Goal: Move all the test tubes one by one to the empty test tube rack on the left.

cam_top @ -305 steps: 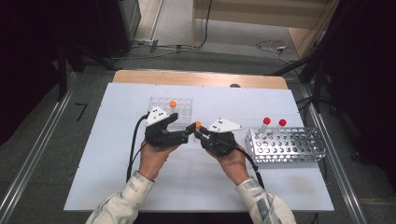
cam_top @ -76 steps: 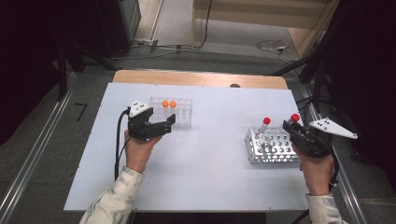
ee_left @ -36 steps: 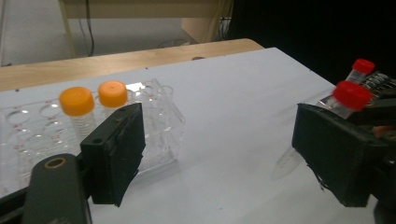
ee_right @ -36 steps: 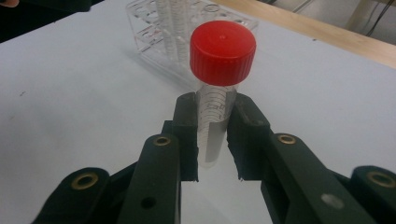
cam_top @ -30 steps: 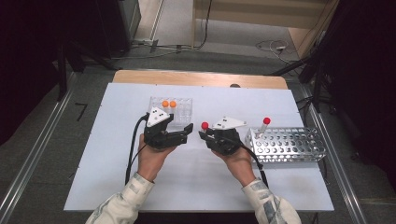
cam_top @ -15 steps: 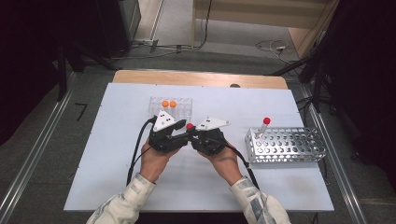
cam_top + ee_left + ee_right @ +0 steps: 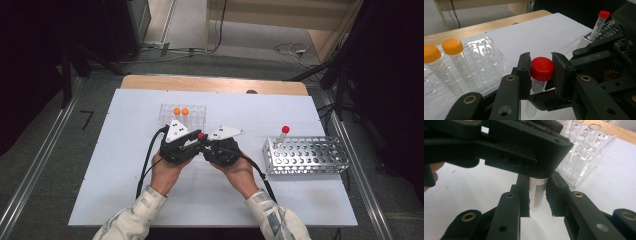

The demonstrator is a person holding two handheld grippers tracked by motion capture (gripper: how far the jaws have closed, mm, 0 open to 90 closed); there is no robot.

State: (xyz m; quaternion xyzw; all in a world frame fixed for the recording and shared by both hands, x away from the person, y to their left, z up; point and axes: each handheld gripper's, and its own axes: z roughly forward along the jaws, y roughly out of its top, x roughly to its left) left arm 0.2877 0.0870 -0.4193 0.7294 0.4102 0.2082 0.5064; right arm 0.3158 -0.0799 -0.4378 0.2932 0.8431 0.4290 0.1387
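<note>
A red-capped tube (image 7: 200,135) stands upright over the middle of the table, between both grippers. My left gripper (image 7: 196,142) comes in from the left; in the left gripper view its jaws press on either side of the red cap (image 7: 542,68). My right gripper (image 7: 204,145) meets it from the right. The right gripper view has its jaws shut on the tube's clear body (image 7: 537,192), lower down. The left gripper's black frame crosses the top of that view and hides the cap there.
A clear rack (image 7: 195,119) just behind the grippers holds two orange-capped tubes (image 7: 181,111). A metal rack (image 7: 305,155) at the right holds one more red-capped tube (image 7: 284,132). The white table (image 7: 125,200) has bare room at front and left.
The right gripper brought a red-capped tube from the metal rack to the middle. The left gripper came from the clear rack to meet it, and its jaws now clamp the cap.
</note>
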